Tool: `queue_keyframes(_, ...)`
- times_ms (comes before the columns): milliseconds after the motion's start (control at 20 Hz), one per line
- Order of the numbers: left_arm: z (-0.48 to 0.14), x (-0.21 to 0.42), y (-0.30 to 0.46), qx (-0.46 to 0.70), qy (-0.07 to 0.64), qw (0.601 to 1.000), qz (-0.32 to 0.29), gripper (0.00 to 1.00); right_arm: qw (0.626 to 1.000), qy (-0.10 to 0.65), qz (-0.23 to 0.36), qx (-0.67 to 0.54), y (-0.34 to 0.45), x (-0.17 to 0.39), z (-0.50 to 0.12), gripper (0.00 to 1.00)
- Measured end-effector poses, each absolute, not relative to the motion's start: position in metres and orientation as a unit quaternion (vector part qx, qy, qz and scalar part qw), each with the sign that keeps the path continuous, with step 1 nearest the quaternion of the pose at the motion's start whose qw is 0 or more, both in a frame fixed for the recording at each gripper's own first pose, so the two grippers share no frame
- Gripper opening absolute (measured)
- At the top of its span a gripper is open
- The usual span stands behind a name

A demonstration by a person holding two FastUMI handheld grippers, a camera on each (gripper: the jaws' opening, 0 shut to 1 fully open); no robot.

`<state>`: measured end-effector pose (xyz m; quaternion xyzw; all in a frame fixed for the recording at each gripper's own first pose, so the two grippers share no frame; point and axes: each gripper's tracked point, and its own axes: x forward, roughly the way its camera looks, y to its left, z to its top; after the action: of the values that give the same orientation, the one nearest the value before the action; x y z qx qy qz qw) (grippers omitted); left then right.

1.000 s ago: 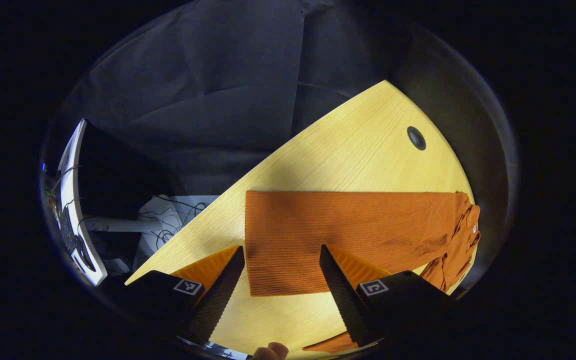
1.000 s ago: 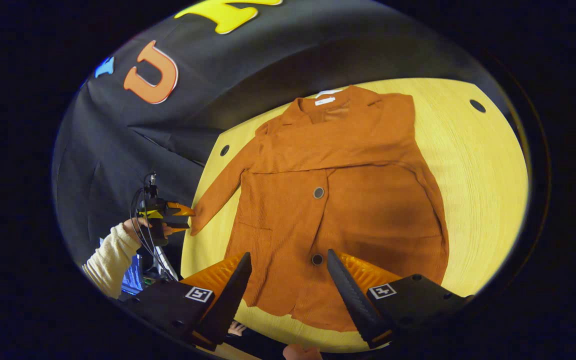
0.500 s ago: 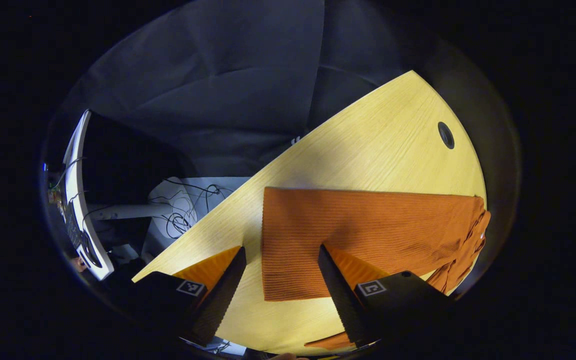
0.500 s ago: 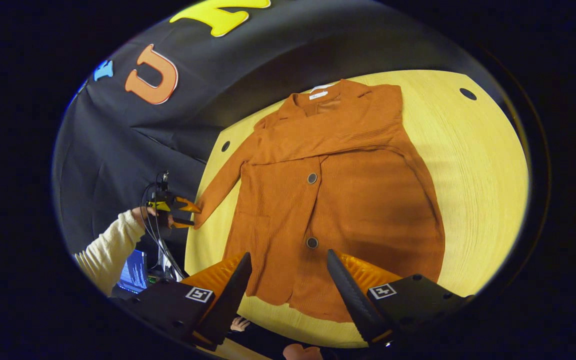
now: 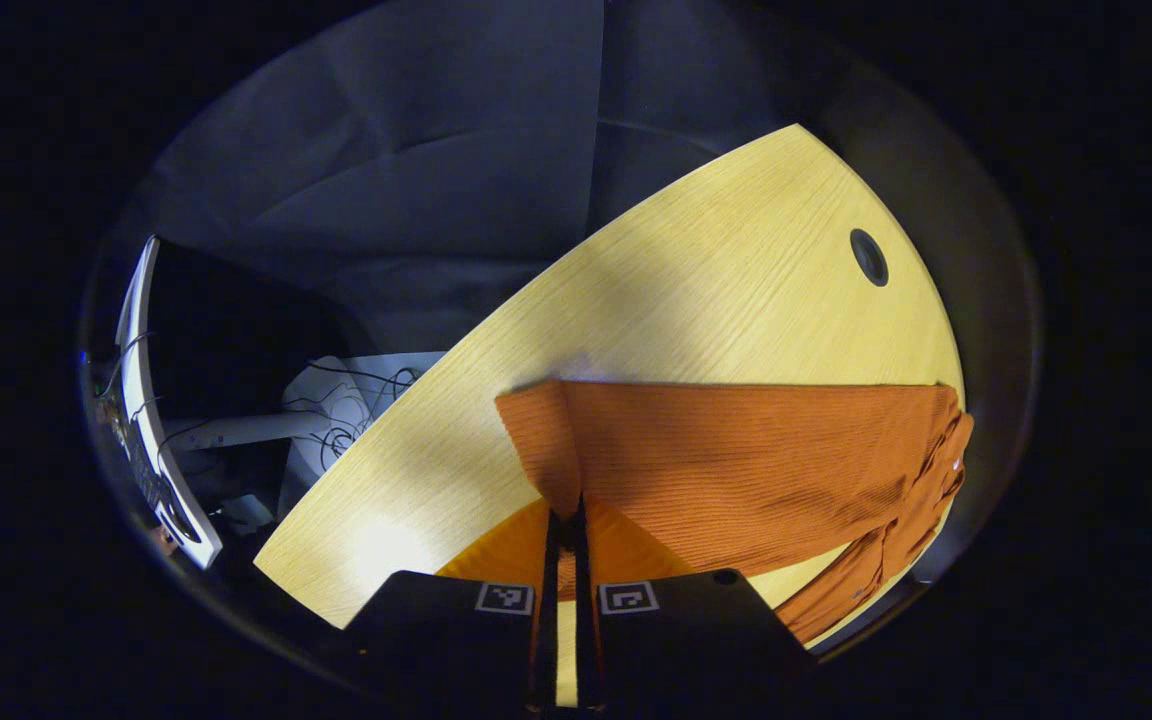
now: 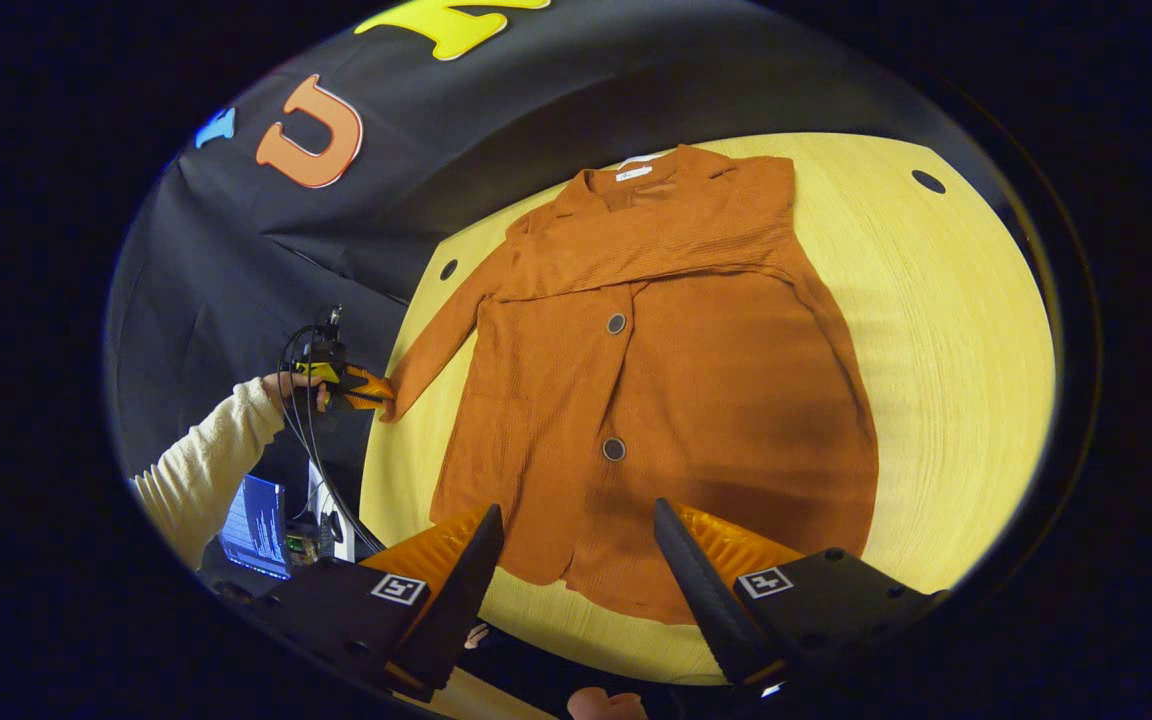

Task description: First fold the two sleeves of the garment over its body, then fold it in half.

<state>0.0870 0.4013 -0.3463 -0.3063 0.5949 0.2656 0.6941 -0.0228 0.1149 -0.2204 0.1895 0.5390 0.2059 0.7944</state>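
Fingers of the left gripper point(image 5: 565, 520), open before, now pinch the sleeve point(image 5: 736, 470) cuff (lifted); right gripper point(image 6: 576, 545) stays open.

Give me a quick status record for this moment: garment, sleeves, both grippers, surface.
garment: orange jacket lying flat, front up, collar at the far end
far sleeve: folded across the chest
near sleeve: stretched out to the side, cuff pinched and lifted
left gripper: shut on the cuff
right gripper: open, above the hem, holding nothing
surface: light wooden table
half fold: not yet done
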Motion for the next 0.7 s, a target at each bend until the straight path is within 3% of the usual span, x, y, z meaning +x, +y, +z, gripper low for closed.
queue_keyframes(150,-0.342,0.092,0.398,-0.299,0.589,0.702,0.266,0.04,0.796,0.539,0.201,0.187,0.102,-0.026,-0.217,0.96)
queue_keyframes(200,-0.338,0.098,0.393,-0.302,0.585,0.706,0.26,0.1,0.797,0.539,0.198,0.188,0.099,-0.025,-0.217,0.96)
queue_keyframes(250,-0.33,0.104,0.385,-0.305,0.581,0.711,0.253,0.03,0.797,0.538,0.197,0.19,0.096,-0.024,-0.217,0.96)
queue_keyframes(300,-0.32,0.112,0.379,-0.306,0.576,0.717,0.245,0.1,0.796,0.539,0.196,0.193,0.094,-0.022,-0.216,0.96)
queue_keyframes(350,-0.307,0.119,0.37,-0.304,0.573,0.725,0.231,0.03,0.796,0.539,0.195,0.194,0.091,-0.022,-0.216,0.96)
queue_keyframes(500,-0.258,0.155,0.34,-0.278,0.552,0.761,0.196,0.0,0.799,0.533,0.198,0.197,0.08,-0.021,-0.211,0.96)
queue_keyframes(700,-0.195,0.201,0.273,-0.226,0.531,0.807,0.124,0.03,0.803,0.523,0.197,0.207,0.06,-0.016,-0.208,0.97)
